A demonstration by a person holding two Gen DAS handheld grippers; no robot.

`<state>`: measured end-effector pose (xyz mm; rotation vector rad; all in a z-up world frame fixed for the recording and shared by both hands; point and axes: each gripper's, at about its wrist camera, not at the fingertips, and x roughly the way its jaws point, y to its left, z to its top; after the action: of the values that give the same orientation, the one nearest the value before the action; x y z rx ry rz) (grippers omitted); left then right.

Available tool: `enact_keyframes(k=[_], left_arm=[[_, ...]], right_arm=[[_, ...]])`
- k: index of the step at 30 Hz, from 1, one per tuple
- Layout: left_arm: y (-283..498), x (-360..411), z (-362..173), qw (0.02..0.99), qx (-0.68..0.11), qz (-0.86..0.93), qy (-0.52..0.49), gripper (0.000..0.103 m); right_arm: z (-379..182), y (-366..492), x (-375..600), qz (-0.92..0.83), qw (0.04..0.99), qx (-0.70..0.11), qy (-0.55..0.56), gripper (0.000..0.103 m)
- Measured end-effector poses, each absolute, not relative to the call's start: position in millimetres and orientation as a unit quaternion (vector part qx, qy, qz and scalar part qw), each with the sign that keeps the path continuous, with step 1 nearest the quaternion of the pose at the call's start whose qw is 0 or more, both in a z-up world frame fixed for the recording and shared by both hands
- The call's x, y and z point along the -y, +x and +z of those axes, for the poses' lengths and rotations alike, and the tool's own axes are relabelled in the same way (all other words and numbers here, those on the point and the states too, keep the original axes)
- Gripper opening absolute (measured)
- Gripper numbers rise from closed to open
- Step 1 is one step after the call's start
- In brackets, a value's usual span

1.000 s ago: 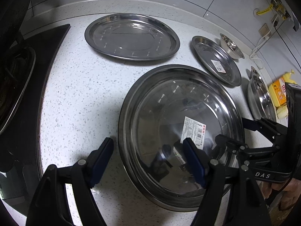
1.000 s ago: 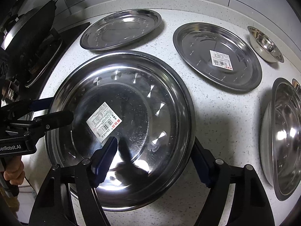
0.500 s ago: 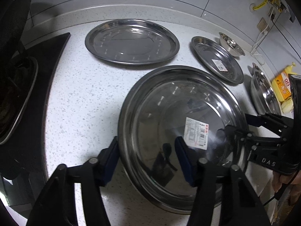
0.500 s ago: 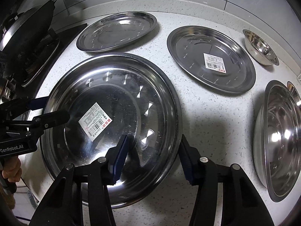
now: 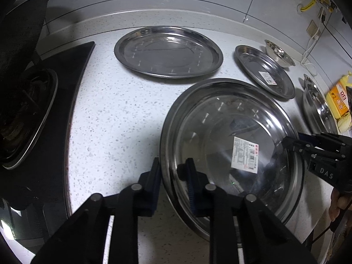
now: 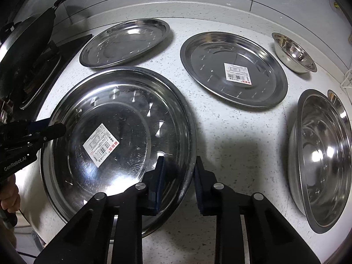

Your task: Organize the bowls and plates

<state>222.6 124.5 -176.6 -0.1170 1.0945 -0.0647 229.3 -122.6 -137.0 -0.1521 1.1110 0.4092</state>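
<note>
1. Stove [image 5: 33,114] is sitting at the far left edge of the white speckled counter [image 5: 114,114], with a dark pan [image 6: 28,46] resting on it.
2. Unlabeled plate [image 5: 168,51] is lying flat at the back of the counter, just right of the stove, apart from the other dishes.
3. Big plate [image 5: 231,149] with a barcode sticker [image 5: 245,155] is sitting at the front of the counter, nearest both cameras.
4. Left gripper [image 5: 172,176] is straddling the big plate's left rim, one blue pad outside and one inside; jaws are narrowed around the rim, but whether the pads are actually pressing the metal is hard to tell.
5. Right gripper [image 6: 178,180] is straddling the same plate's right rim, one pad over the plate, one over the counter; a gap is showing on both sides of the rim, so it is not clamping yet.
6. Labeled plate [image 6: 233,68] is lying behind and right of the big plate, well apart from it.
7. Small bowl [image 6: 293,52] is standing at the back right, just beyond the labeled plate.
8. Large bowl [image 6: 321,158] is sitting at the right edge, looking tilted toward the camera.
9. Yellow bottle [image 5: 337,99] is standing at the far right, past the large bowl.
</note>
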Motion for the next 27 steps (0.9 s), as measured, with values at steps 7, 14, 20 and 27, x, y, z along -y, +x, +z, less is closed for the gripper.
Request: enact_keyframes(k=[7, 14, 20, 27], left_arm=[[219.3, -129.7, -176.6, 0.851, -0.521, -0.025, -0.066, 0.012], [210.8, -134.4, -175.7, 0.847, -0.525, -0.022, -0.076, 0.012], [192.6, -145.6, -168.4, 0.847, -0.524, -0.011, -0.087, 0.012], [160.6, -167.1, -156.3, 0.847, -0.522, 0.007, -0.103, 0.012]], right_arm=[[-137.4, 225.8, 126.4, 0.191, 0.830, -0.520, -0.061, 0.017], [-138.0, 222.8, 125.5, 0.193, 0.829, -0.522, -0.052, 0.015], [-138.2, 216.1, 121.4, 0.203, 0.823, -0.529, -0.043, 0.014], [-133.1, 196.5, 106.8, 0.229, 0.816, -0.528, -0.039, 0.013]])
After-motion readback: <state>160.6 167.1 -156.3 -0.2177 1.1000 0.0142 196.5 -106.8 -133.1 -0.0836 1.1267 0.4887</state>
